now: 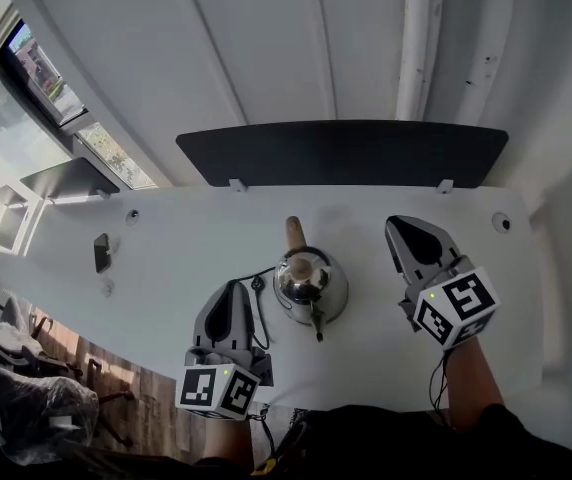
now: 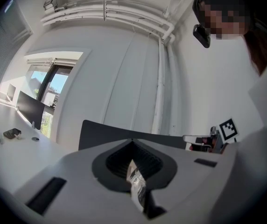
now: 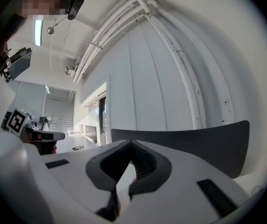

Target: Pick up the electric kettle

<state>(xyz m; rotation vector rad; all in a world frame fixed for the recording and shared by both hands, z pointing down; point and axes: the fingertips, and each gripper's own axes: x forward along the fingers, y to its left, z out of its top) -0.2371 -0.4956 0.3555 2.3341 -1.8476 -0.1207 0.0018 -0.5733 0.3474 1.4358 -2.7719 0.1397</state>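
Left gripper (image 1: pixel 233 290) & right gripper (image 1: pixel 402 226), jaws clenched & empty, flank kettle (image 1: pixel 310 286) on tabletop (image 1: pixel 176 238), prob. lining up the pickup.

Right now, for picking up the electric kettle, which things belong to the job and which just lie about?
Job: shiny steel kettle with wooden handle; black cord; left gripper; right gripper.
Lying about: small dark flat object; dark desk screen.
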